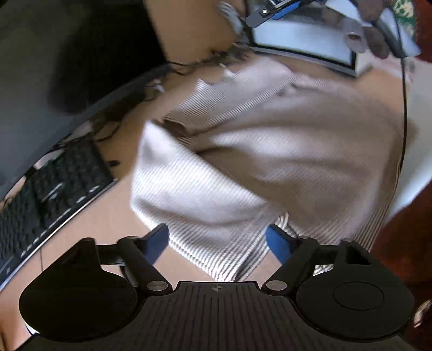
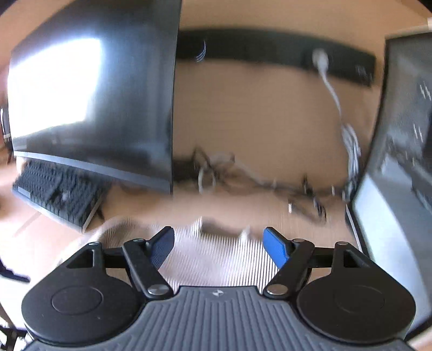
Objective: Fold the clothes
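A beige-and-white striped knit garment (image 1: 256,151) lies bunched on the wooden desk (image 1: 113,224) and fills the middle of the left wrist view. My left gripper (image 1: 217,237) is open, its blue pads on either side of the garment's near hem, not closed on it. My right gripper (image 2: 218,240) is open just above the garment's striped edge (image 2: 216,256), which shows blurred below the fingers. The right gripper also shows at the top of the left wrist view (image 1: 272,12), held in a hand.
A black keyboard (image 1: 46,194) and dark monitor (image 1: 54,67) stand left of the garment. A second monitor (image 2: 399,162) stands at the right. Tangled cables (image 2: 270,186) and a black power strip (image 2: 270,54) lie along the back. A white box (image 1: 302,40) sits beyond the garment.
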Demonstrator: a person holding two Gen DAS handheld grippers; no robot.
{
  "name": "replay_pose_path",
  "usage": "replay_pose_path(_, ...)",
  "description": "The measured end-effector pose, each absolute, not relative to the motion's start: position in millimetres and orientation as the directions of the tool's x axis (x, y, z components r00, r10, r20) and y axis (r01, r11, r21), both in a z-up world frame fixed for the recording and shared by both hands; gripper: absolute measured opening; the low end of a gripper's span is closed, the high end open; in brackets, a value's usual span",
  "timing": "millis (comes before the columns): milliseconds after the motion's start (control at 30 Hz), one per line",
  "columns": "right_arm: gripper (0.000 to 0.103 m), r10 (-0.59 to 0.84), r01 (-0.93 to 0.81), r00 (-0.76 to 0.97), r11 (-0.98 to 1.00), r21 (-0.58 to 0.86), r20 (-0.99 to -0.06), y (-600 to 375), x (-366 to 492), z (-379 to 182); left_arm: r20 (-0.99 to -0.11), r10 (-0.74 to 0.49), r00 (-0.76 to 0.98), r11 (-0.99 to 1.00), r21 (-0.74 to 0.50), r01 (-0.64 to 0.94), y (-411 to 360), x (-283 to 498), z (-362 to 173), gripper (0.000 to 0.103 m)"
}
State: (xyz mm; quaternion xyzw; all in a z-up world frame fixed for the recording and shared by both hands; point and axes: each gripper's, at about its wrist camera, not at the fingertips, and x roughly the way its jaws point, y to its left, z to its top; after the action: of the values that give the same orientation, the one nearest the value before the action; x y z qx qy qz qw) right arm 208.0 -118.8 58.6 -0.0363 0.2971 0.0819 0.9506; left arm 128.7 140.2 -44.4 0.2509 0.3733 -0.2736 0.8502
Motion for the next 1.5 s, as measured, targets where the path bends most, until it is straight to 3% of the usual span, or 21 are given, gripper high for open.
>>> replay_pose_path(67,0.073,0.157,-0.194,0.778,0.981,0.006,-0.609,-119.3,191.9,48.4,-0.783,-0.283,0.554,0.701,0.226,0.677,134.6,128.5,-48.5,0.074)
replay_pose_path(100,0.073,0.172,-0.204,0.760,0.979,0.022,-0.626,-119.4,183.8,44.1,-0.784,-0.277,0.556,0.696,0.236,0.678,133.1,129.1,-49.3,0.057)
replay_pose_path(133,0.073,0.188,-0.214,0.743,0.976,0.038,-0.643,-119.5,175.8,39.8,-0.782,-0.265,0.564,0.696,0.249,0.673,132.2,129.9,-50.1,0.032)
replay_pose_path(200,0.066,0.258,-0.257,0.691,0.961,0.104,-0.675,-109.4,163.7,31.6,-0.775,-0.244,0.583,0.733,0.246,0.634,134.1,140.2,-46.1,0.013)
replay_pose_path(233,0.041,0.302,-0.283,0.660,0.948,0.145,-0.688,-102.1,158.5,27.6,-0.768,-0.245,0.592,0.750,0.236,0.618,135.0,144.6,-41.6,0.013)
replay_pose_path(267,0.026,0.349,-0.304,0.628,0.933,0.193,-0.696,-94.6,155.1,24.0,-0.760,-0.252,0.599,0.765,0.223,0.605,135.7,147.8,-35.9,0.011)
replay_pose_path(400,0.029,0.519,-0.347,0.531,0.854,0.387,-0.670,-61.1,164.7,20.1,-0.726,-0.279,0.628,0.817,0.164,0.553,138.6,160.9,-13.4,0.010)
replay_pose_path(467,0.049,0.562,-0.370,0.504,0.827,0.424,-0.656,-44.0,171.7,18.8,-0.709,-0.290,0.643,0.840,0.133,0.526,140.1,167.4,-2.1,0.010)
replay_pose_path(533,0.058,0.555,-0.409,0.512,0.829,0.382,-0.655,-27.3,172.3,20.9,-0.690,-0.300,0.658,0.861,0.101,0.498,141.5,174.0,9.2,0.010)
replay_pose_path(667,0.060,0.537,-0.424,0.536,0.838,0.343,-0.651,-11.9,176.9,25.2,-0.655,-0.313,0.688,0.893,0.043,0.447,144.3,184.7,29.2,0.010)
replay_pose_path(900,0.060,0.452,-0.363,0.497,0.883,0.296,-0.741,0.6,202.1,-0.7,-0.644,-0.271,0.715,0.921,0.042,0.386,157.7,181.7,32.3,0.010)
replay_pose_path(967,0.060,0.444,-0.424,0.489,0.873,0.241,-0.751,-1.6,192.3,-1.3,-0.643,-0.288,0.710,0.916,0.032,0.401,168.2,175.6,31.6,0.017)
replay_pose_path(1033,0.060,0.417,-0.475,0.496,0.865,0.164,-0.762,-7.3,183.2,-1.4,-0.663,-0.317,0.678,0.893,0.033,0.449,172.9,165.8,25.4,0.035)
replay_pose_path(1067,0.060,0.404,-0.475,0.497,0.867,0.150,-0.768,-11.2,182.4,-2.4,-0.678,-0.327,0.658,0.878,0.039,0.476,172.2,160.5,20.5,0.051)
replay_pose_path(1100,0.060,0.398,-0.465,0.495,0.872,0.152,-0.772,-15.1,183.9,-3.6,-0.699,-0.334,0.633,0.860,0.049,0.508,169.1,155.4,13.6,0.056)
replay_pose_path(1267,0.060,0.383,-0.407,0.507,0.896,0.177,-0.773,-28.0,192.5,-4.2,-0.807,-0.326,0.492,0.740,0.106,0.664,144.5,132.9,-31.1,0.060)
replay_pose_path(1367,0.062,0.379,-0.411,0.520,0.897,0.165,-0.766,-30.6,191.4,-2.8,-0.828,-0.296,0.476,0.729,0.127,0.673,139.5,135.3,-43.9,0.062)
replay_pose_path(1433,0.062,0.378,-0.410,0.524,0.897,0.163,-0.763,-33.9,187.4,-0.8,-0.806,-0.325,0.495,0.762,0.087,0.642,142.6,146.6,-33.9,0.053)
replay_pose_path(1467,0.062,0.380,-0.408,0.524,0.898,0.167,-0.762,-35.1,186.0,-0.6,-0.794,-0.339,0.505,0.778,0.066,0.625,144.2,152.2,-28.9,0.026)
replay_pose_path(1500,0.062,0.382,-0.406,0.526,0.898,0.171,-0.760,-36.1,184.6,0.1,-0.782,-0.352,0.515,0.792,0.044,0.609,145.8,157.8,-23.9,0.019)
